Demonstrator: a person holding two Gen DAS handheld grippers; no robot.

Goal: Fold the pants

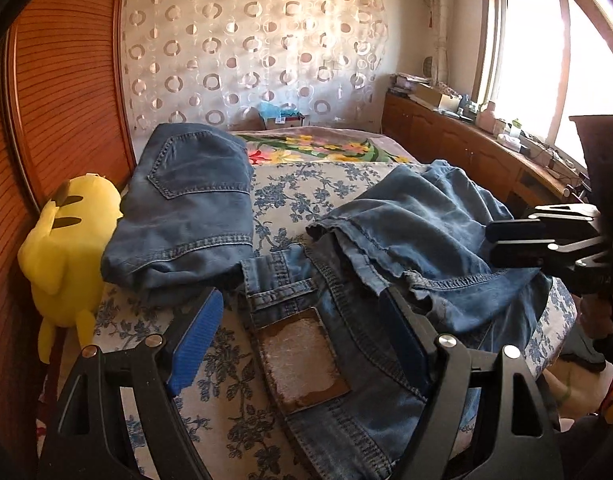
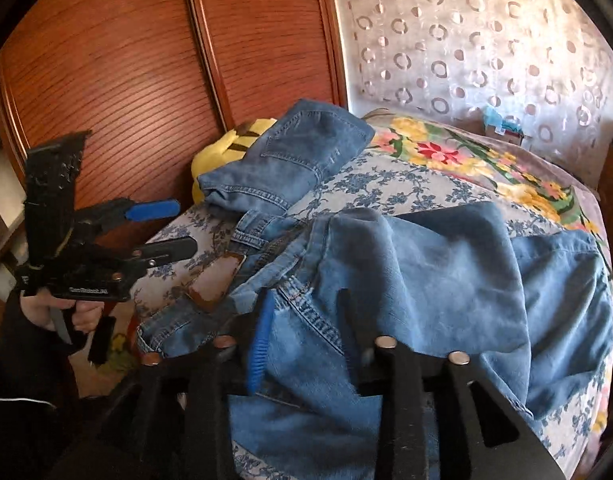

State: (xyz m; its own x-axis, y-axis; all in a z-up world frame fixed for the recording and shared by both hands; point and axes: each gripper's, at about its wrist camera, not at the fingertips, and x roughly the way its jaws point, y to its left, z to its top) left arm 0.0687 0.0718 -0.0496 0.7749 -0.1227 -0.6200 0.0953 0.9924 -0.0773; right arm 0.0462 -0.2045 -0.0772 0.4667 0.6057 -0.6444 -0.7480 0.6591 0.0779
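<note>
Looking at it, the rumpled blue denim pants (image 1: 386, 248) sprawl across the near floral bedspread (image 1: 282, 184); left gripper (image 1: 302, 340) spread empty, right gripper (image 2: 302, 344) partly spread over denim. I'd pinch the waistband (image 1: 274, 276) corners evenly first.

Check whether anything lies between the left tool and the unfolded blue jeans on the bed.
Nothing visible does. The left tool hangs open right over the waistband of the unfolded blue denim jeans, beside their worn leather patch. The folded blue jeans and the yellow plush toy lie farther off, to the side.
</note>
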